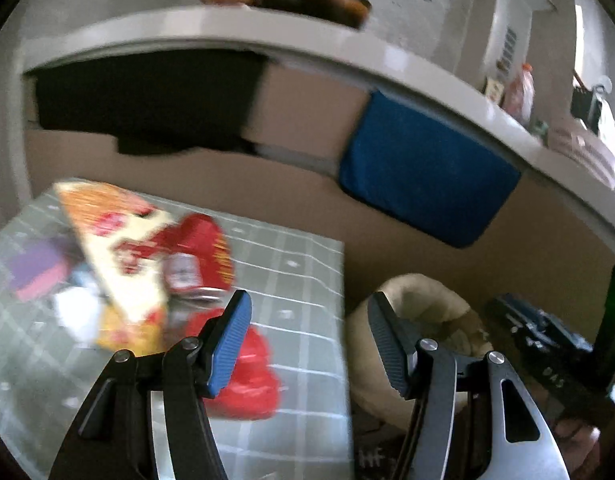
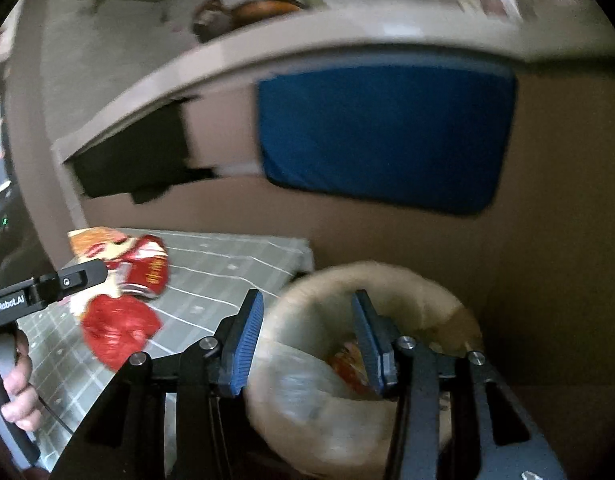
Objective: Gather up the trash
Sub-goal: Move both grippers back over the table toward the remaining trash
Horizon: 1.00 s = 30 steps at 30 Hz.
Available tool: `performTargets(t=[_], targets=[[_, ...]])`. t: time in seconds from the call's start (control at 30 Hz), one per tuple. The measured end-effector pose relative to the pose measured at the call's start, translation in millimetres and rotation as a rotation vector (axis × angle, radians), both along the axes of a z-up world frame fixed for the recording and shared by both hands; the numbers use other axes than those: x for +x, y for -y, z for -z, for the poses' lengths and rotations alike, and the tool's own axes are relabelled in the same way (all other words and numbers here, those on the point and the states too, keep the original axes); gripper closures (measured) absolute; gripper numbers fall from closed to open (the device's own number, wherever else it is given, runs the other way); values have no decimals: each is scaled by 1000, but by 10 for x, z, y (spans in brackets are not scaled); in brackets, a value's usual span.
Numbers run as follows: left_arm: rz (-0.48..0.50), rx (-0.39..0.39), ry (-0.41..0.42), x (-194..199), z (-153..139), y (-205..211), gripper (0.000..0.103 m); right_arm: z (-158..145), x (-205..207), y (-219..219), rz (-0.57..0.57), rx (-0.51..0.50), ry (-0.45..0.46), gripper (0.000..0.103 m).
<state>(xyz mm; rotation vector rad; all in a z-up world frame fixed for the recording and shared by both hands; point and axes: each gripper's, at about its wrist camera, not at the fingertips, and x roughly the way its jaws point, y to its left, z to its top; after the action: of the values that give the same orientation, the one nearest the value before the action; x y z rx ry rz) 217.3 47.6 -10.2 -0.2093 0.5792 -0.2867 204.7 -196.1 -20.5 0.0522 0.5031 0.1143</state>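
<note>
A grey-green gridded mat (image 1: 299,272) carries a heap of trash: a large orange, white and red snack packet (image 1: 123,248), a crumpled red wrapper (image 1: 247,376), and purple and white scraps, all blurred. My left gripper (image 1: 310,296) hangs open above the mat's right edge, just right of the red wrapper, with nothing between its pads. Right of the mat stands a beige bag (image 2: 387,280) with its mouth open. My right gripper (image 2: 307,294) is open over that mouth; a red-orange wrapper (image 2: 343,360) and clear plastic lie inside, below its pads. In the right wrist view, the left gripper (image 2: 99,270) reaches over the packet (image 2: 143,268).
A blue cushion (image 1: 427,168) and a dark opening sit against the brown wall under a white shelf (image 1: 227,24) with dishes and bottles. A black and blue device (image 1: 547,344) lies right of the bag. A hand (image 2: 15,376) holds the left gripper's handle.
</note>
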Motion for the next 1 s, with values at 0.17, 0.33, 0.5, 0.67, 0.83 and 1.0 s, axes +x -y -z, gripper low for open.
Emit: performTargets(t=[0.17,0.33,0.5,0.67,0.83,1.0], targets=[[-98,16,55,-339,-143,-526,42,-321,-181,-491,-98,-42,83,46],[-216,25,84,-618,-241,-1109,42,-517,-261,-880,-168,-58,127,41],[-360,47,119,-792,-278,-1660,42,-586,-232,-1272,-222,-78,137,39],[-453,16,86,-795,-126,-2107,42,-503,-167,-1620,-259,-125,126,36],[-442,-29,-40,-539,252,-2338,42,-291,-14,-1834,-296,-137,76,36],[-445,-36,-112,-241,598,-2366,42,-33,184,-1921,-306,-147,2,36]])
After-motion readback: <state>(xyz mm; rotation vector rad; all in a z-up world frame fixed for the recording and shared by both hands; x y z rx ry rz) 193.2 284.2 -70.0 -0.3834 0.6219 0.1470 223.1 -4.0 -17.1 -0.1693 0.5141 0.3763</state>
